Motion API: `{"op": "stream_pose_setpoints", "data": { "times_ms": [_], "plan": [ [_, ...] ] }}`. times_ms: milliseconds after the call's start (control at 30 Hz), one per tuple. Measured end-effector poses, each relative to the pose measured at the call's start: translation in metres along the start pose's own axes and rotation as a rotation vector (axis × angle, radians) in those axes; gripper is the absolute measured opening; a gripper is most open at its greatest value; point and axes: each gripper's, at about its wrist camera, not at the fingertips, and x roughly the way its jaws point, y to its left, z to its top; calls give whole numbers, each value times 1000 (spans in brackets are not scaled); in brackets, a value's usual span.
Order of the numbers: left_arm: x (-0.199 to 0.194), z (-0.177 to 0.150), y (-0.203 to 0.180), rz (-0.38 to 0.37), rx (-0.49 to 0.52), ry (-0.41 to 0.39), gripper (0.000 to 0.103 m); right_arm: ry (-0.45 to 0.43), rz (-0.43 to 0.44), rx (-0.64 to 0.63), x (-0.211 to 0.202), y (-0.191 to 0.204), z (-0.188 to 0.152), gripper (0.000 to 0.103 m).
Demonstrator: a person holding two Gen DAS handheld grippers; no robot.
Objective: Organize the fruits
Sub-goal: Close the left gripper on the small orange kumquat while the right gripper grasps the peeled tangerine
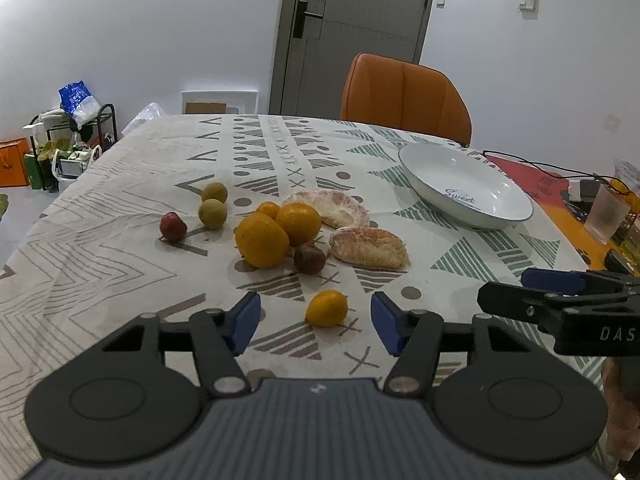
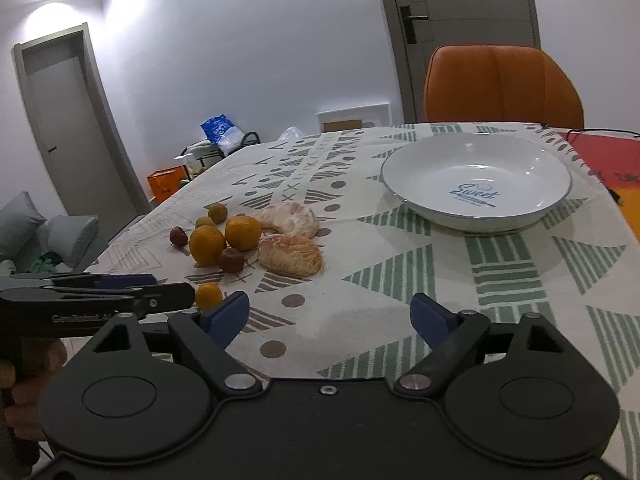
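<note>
A small orange (image 1: pixel 327 308) lies on the patterned tablecloth between the blue pads of my left gripper (image 1: pixel 316 320), which is open and not touching it. Beyond it sit two bigger oranges (image 1: pixel 262 240), a dark brown fruit (image 1: pixel 310 259), two peeled citrus pieces (image 1: pixel 370 248), a red fruit (image 1: pixel 173 225) and two greenish round fruits (image 1: pixel 213 213). An empty white bowl (image 2: pixel 476 152) stands at the far right. My right gripper (image 2: pixel 329 316) is open over bare cloth with nothing between its fingers. In the right wrist view the same small orange (image 2: pixel 208 295) sits just left of it.
An orange chair (image 1: pixel 404 92) stands behind the table's far edge. At the right edge are a clear plastic cup (image 1: pixel 606 216) and black cables (image 1: pixel 536 164). The table's left edge drops to a floor with bags and a rack (image 1: pixel 76 132).
</note>
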Motion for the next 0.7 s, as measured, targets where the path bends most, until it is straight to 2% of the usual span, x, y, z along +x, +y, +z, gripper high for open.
{"op": "stream_pose_setpoints", "data": {
  "times_ms": [267, 333, 400, 700],
  "plan": [
    [21, 2, -3, -13, -6, 36, 46, 17, 25, 12, 13, -6, 4, 83],
    [27, 1, -3, -16, -7, 48, 40, 18, 29, 10, 16, -8, 5, 83],
    [33, 1, -3, -19, -14, 65, 26, 22, 31, 13, 20, -10, 6, 83],
    [32, 5, 10, 5, -51, 48, 25, 45, 55, 10, 39, -11, 11, 83]
  ]
}}
